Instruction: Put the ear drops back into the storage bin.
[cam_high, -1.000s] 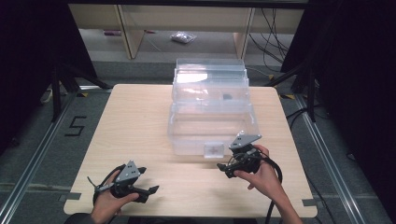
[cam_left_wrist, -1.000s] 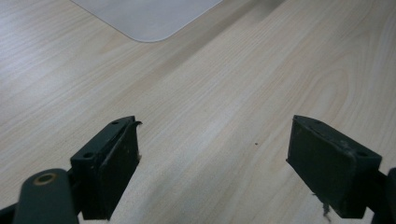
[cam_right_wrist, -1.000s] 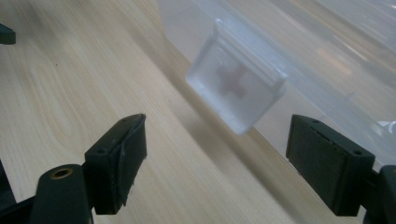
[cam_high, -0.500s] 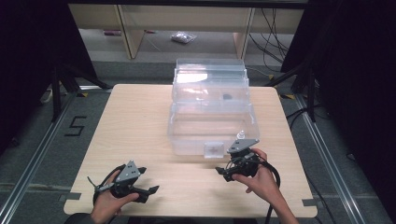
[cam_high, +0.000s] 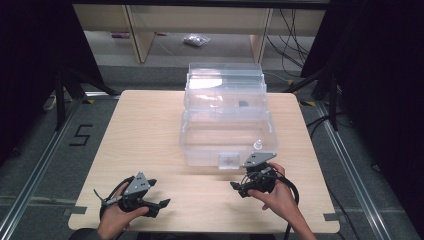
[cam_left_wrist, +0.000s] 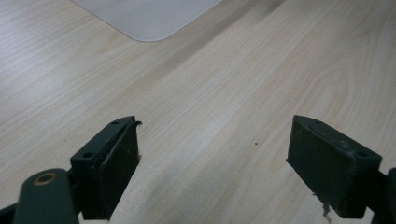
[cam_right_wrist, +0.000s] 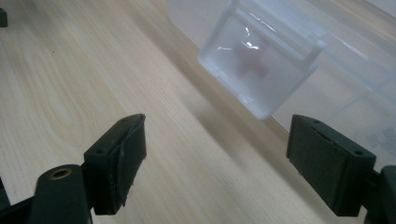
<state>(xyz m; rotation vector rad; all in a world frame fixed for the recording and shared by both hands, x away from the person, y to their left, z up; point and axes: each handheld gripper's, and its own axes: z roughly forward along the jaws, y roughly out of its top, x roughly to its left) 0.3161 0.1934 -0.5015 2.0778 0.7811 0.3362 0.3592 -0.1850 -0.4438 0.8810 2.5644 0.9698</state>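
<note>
On the left, my left gripper (cam_high: 159, 204) rests low on the table (cam_high: 145, 135) near its front edge, in the same spot as a second ago; its jaws are spread wide with nothing between them, and in the left gripper view only bare wood lies ahead of it.

In the middle stands the clear plastic box (cam_high: 225, 117), closed, with its latch (cam_high: 228, 160) on the front wall facing me. In the right gripper view the latch (cam_right_wrist: 259, 63) hangs down as a translucent flap, just ahead of the jaws and a little to the side.

On the right, my right gripper (cam_high: 237, 186) has dropped away from the box front over the last second and now points left along the table, near the latch but apart from it. Its jaws are released too, gripping nothing.

I judge this as lining up on the latch: the gripper is level with the flap, so the next move calls for closing in on it and flipping it up.
</note>
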